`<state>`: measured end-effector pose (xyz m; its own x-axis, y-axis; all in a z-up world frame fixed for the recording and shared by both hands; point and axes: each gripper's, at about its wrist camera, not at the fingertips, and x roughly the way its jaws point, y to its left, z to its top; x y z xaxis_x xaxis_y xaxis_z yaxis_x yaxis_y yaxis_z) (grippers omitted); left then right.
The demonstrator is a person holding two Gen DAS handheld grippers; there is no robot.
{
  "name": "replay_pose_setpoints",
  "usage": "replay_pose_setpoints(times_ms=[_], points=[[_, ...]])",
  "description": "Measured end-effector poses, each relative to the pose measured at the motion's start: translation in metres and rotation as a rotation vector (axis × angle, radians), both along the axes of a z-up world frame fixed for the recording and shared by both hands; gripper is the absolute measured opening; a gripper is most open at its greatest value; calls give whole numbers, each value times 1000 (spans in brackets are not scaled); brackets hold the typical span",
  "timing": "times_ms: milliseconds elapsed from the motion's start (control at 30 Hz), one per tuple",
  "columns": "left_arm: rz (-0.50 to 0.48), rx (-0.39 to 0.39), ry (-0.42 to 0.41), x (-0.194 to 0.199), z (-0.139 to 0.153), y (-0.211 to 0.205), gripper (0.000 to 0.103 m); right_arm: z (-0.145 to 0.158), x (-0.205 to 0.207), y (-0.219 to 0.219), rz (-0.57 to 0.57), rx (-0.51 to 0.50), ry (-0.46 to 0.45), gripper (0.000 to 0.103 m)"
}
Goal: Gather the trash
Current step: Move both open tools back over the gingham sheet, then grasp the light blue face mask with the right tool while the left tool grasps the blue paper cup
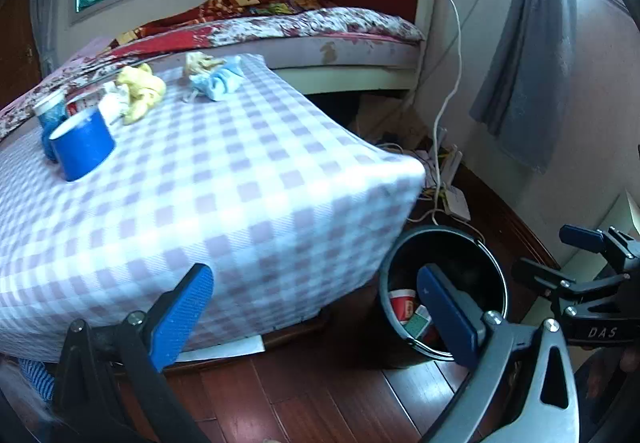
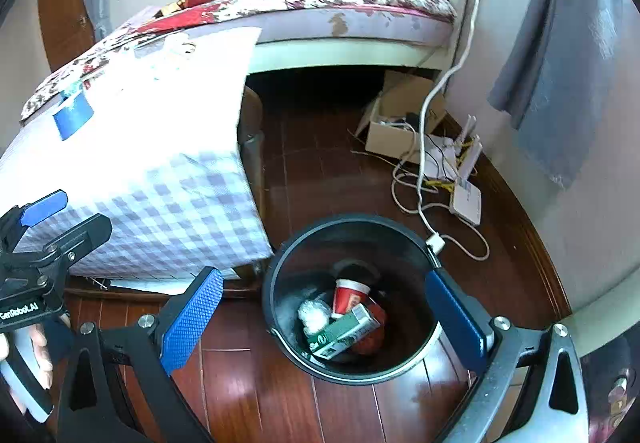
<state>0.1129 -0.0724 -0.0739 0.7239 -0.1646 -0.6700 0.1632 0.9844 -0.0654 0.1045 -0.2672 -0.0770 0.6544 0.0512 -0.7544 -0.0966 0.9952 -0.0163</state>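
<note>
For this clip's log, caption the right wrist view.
Open right gripper above the black bin holding a red cup, green carton and crumpled wad.

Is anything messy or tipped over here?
Yes. On the checked table, a blue cup lies tipped on its side, with crumpled yellow and pale blue wrappers scattered behind it. By the wall, white cables tangle loosely across the floor. The trash in the black bin belongs there.
</note>
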Motion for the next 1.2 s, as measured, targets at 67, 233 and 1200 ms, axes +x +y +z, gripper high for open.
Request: replay_pose_setpoints(times_ms=[67,233,1200], points=[[15,-5,-10,1,4,9,102,4,0,7,14,-2,-8,102],[68,-7,-39,2,12,35,102,11,4,30,56,-9,-21,102],[320,-66,-108,43,41,179,102,56,84,175,303,33,-114,102]])
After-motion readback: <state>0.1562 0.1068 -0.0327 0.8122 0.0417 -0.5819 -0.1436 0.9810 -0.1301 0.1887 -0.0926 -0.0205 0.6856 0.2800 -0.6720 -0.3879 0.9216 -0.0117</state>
